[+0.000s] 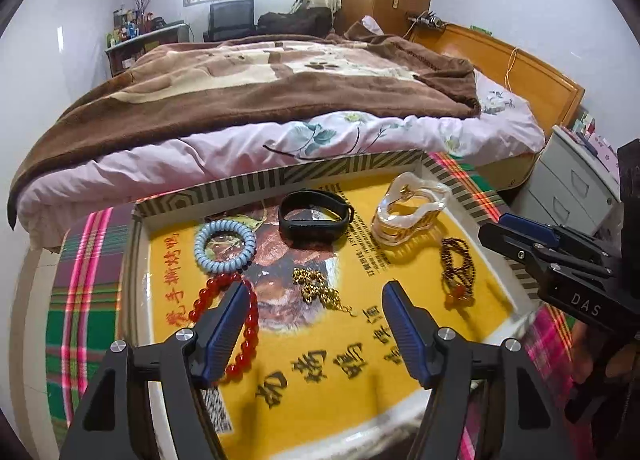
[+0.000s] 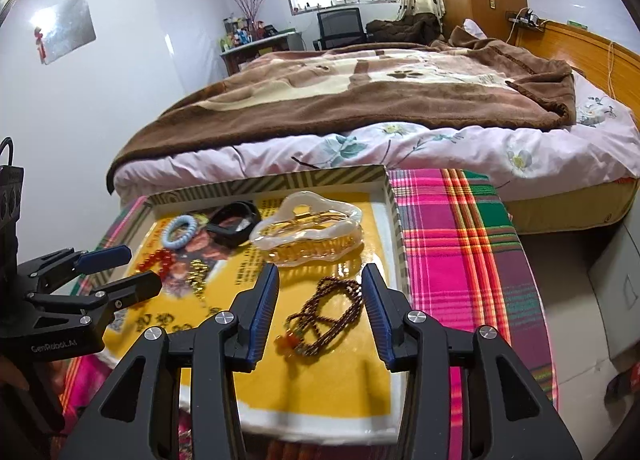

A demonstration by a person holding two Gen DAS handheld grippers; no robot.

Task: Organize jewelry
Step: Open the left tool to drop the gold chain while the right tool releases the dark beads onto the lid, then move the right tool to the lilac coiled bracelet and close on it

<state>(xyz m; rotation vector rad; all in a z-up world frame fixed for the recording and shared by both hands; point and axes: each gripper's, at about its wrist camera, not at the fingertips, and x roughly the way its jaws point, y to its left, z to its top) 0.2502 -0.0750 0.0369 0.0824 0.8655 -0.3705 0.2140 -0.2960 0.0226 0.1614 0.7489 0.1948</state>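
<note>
Both grippers gape empty over the tray (image 2: pixel 394 216) — right gripper (image 2: pixel 320 300) astride the brown bead necklace (image 2: pixel 328 312), just before the hair claw (image 2: pixel 308 228). Closing carelessly could snag one loop, dragging the strand.

Black tongs (image 1: pixel 314 292), blue ribbed pads (image 1: pixel 404 330), silver screws, white lettering

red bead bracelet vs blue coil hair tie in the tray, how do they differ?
The red bead bracelet is a string of glossy round beads; the blue coil hair tie is a ridged pale blue spiral. The bracelet forms the larger loop and lies nearer the left gripper, one finger partly covering it; the hair tie sits farther back, fully visible. Both lie flat as closed rings on the yellow tray, close together on its left side.
</note>
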